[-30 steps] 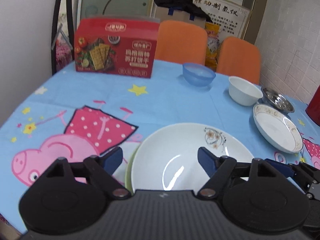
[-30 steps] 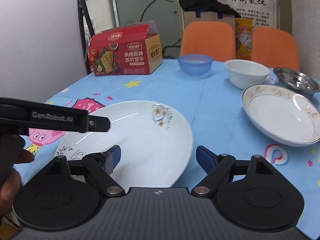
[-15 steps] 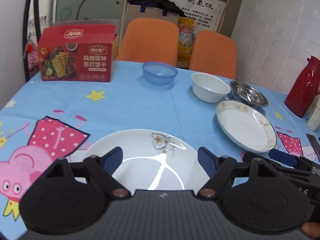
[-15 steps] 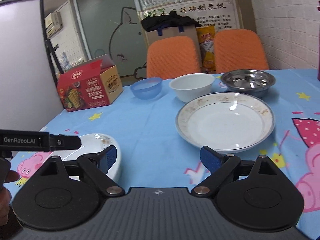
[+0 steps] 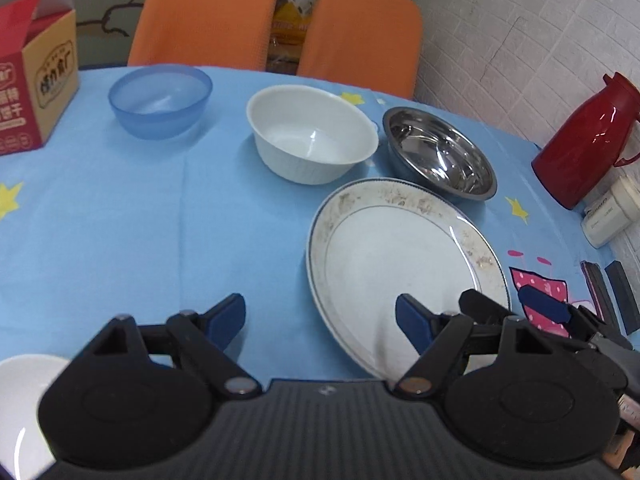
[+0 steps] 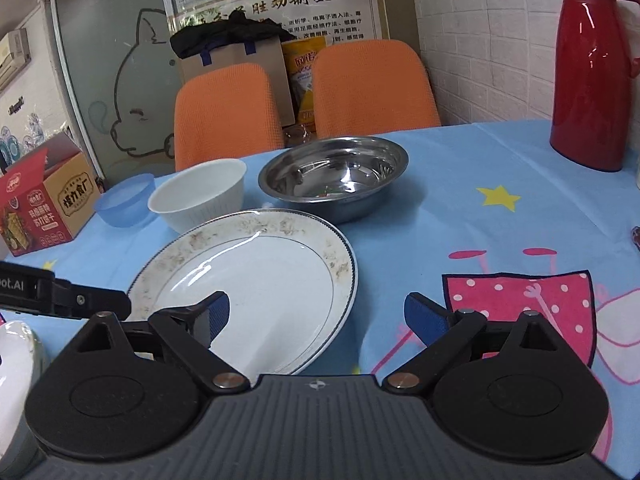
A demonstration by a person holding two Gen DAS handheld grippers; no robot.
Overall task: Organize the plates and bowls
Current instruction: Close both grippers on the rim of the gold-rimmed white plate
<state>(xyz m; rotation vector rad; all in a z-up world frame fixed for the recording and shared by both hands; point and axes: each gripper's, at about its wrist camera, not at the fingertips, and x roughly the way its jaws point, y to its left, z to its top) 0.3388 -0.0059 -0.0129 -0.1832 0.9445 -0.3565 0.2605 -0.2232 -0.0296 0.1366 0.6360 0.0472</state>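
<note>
Your left hand-held gripper (image 5: 320,318) and right hand-held gripper (image 6: 316,314), both released and empty, have shifted from the flowered plate to the rimmed plate (image 5: 404,264) mid-worktop (image 5: 120,220). Left body reads "ot.AI".

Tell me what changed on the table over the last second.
Both grippers swung from the flowered white plate over to the gold-rimmed plate; the left gripper and right gripper now flank its near edge, jaws open, holding nothing. Nothing was grasped or released. The blue bowl, white bowl and steel bowl stayed put.
</note>
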